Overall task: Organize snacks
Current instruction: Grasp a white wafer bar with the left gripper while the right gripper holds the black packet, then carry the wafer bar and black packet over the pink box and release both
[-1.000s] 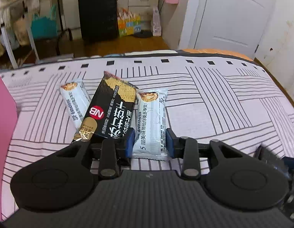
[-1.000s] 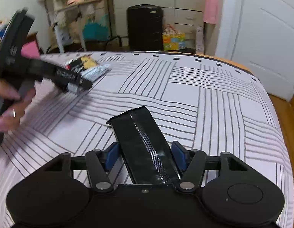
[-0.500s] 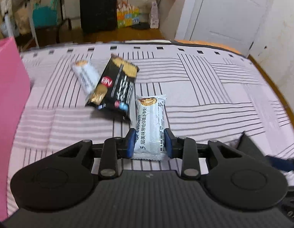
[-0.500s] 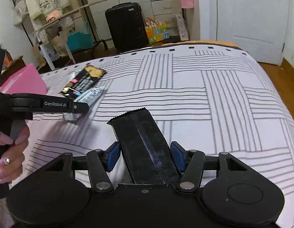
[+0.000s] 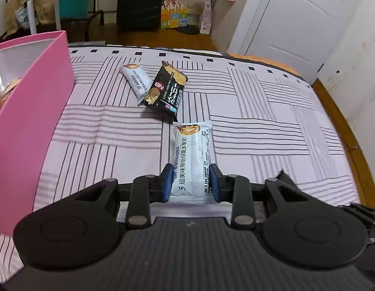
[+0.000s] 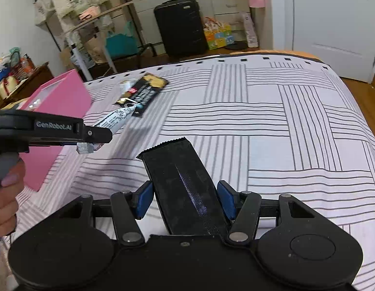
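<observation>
Pointing straight ahead along the fingers, the white wafer packet [image 5: 191,162] sits lengthwise in the left gripper [image 5: 191,181], blue pads pinched against both its long sides, raised above the striped bedspread [image 5: 272,111]. Likewise lengthwise, the black packet [image 6: 185,189] is clamped in the right gripper [image 6: 186,198], half-wide. Two more snacks [image 5: 154,87] lie beyond, beside the pink box [image 5: 29,121].

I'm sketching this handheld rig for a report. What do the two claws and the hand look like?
Both claws, left and right, are matte black with blue pads, silver pivot pins and round discs on the base. The left one's side reads "GenRobot.AI". The hand has pale pink nails.
</observation>
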`<state>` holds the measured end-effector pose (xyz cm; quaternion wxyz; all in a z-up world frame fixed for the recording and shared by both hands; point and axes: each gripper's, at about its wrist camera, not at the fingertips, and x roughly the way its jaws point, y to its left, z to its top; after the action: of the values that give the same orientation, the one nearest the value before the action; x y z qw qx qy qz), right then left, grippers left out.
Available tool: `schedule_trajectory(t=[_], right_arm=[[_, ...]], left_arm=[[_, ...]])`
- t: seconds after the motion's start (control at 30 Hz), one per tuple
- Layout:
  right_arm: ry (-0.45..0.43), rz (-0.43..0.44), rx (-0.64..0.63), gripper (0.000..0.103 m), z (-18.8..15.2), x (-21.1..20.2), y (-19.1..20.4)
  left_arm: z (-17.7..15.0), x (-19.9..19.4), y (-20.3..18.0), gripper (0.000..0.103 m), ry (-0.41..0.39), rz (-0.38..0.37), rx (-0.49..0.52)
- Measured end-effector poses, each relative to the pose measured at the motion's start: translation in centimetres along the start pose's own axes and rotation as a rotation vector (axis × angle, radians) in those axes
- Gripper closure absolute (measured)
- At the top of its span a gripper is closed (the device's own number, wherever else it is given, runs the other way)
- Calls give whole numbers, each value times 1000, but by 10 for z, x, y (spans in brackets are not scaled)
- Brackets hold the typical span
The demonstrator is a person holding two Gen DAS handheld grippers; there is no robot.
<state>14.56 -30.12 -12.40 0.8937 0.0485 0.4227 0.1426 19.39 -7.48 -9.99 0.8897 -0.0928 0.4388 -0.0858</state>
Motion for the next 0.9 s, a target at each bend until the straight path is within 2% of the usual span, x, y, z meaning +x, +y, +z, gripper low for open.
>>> schedule_trajectory(t=[0.2, 0.37, 0.5, 0.6, 0.9], right_arm=[[16, 2, -162, 40, 9, -24, 31], [-11, 49, -240, 40, 21, -54, 51], [-29, 110, -238, 40, 23, -73, 64], [-40, 132, -258, 40, 24, -80, 79], [-26, 200, -260, 40, 29, -78, 122]], left_arm=[[-4, -49, -3, 73, -26, -20, 9], [-6, -87, 0, 73, -41, 10, 35], [-7, -113, 7, 73, -24, 33, 64], [-9, -134, 15, 73, -49, 61, 77], [-17, -182, 45, 73, -119, 87, 52]])
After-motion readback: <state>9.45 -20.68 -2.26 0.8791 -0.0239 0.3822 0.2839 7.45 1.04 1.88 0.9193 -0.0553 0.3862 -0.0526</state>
